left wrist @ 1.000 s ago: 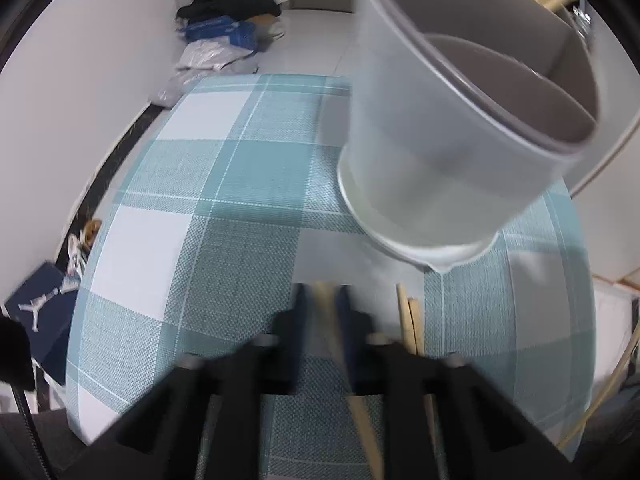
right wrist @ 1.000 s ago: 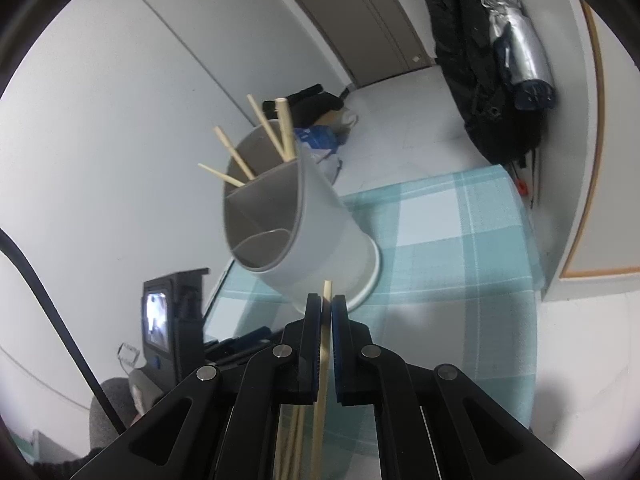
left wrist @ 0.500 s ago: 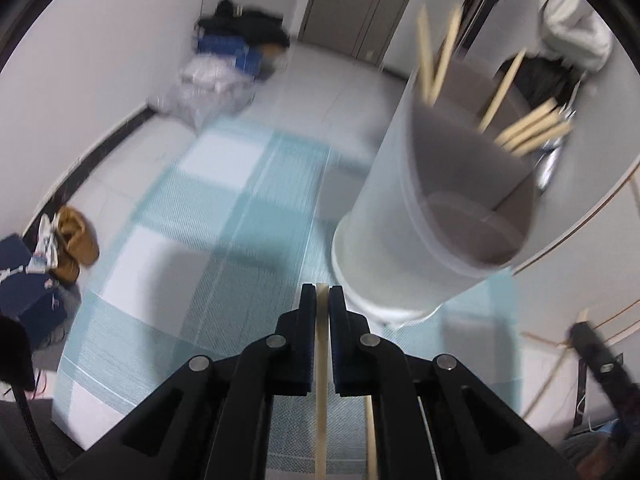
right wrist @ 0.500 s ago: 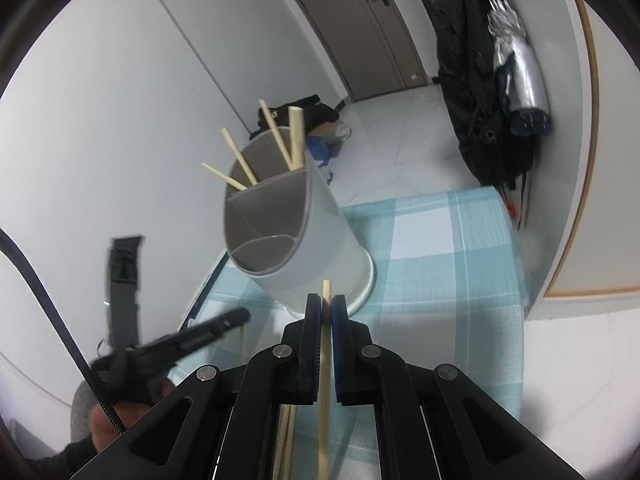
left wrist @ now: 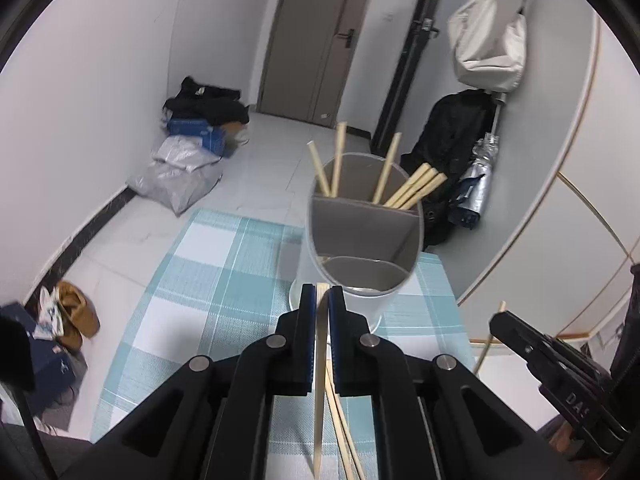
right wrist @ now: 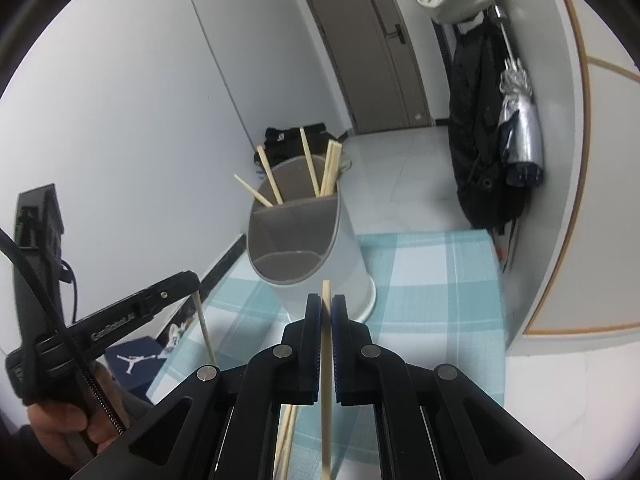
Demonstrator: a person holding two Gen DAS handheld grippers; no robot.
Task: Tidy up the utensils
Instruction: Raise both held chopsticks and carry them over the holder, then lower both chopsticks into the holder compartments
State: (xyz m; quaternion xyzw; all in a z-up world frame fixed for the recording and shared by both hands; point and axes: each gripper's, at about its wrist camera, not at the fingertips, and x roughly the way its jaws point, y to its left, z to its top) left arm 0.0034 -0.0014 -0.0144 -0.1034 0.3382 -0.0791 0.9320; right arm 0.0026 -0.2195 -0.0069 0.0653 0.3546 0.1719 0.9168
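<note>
Several chopsticks (left wrist: 416, 190) in holder (left wrist: 362, 296) ahead.

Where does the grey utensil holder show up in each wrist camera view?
Left wrist view: utensil holder sits centre, just beyond the left tool.
Right wrist view: utensil holder sits centre, slightly left, beyond the right tool.
Shared landmark: the brown door.

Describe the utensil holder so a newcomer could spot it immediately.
On the teal-and-white checked tablecloth stands a pale grey cylindrical utensil holder. Unlike anything nearby, a divider splits it inside, and wooden chopsticks stick out of its far compartment.
</note>
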